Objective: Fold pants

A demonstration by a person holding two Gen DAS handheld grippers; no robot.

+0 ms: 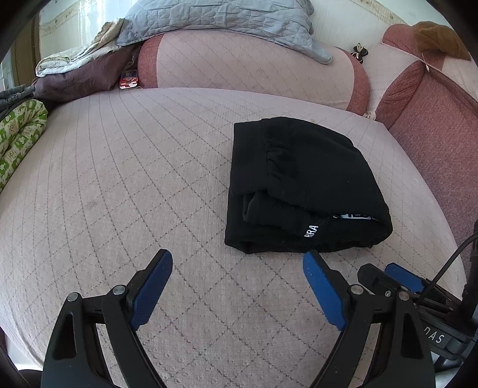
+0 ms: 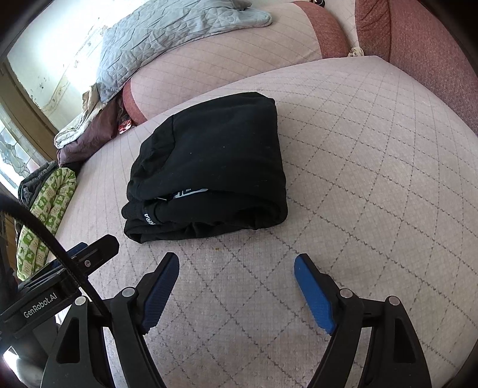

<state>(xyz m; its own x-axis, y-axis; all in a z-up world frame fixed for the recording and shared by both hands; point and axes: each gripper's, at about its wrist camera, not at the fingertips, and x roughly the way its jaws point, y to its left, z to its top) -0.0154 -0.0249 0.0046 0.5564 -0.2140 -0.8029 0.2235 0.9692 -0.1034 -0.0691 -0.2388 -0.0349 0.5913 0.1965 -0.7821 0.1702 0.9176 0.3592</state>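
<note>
Beyond right tool [image 2: 236, 262], folded pants [image 2: 209, 167], apart

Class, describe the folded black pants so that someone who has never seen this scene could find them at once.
Start at the wide pink quilted cushion with its diamond stitching. The folded black pants lie on it alone, toward the red armrest. They are the only black bundle, with white lettering at the near edge, unlike the green patterned cloth and grey quilt further off.

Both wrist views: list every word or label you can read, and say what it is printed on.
"GenRobot.AI": left tongs' body.
"RRA": white letters on the folded black pants, rest hidden in the fold.
Light print inside the pants' fold: partly covered, unreadable.
Red card: too blurred.
</note>
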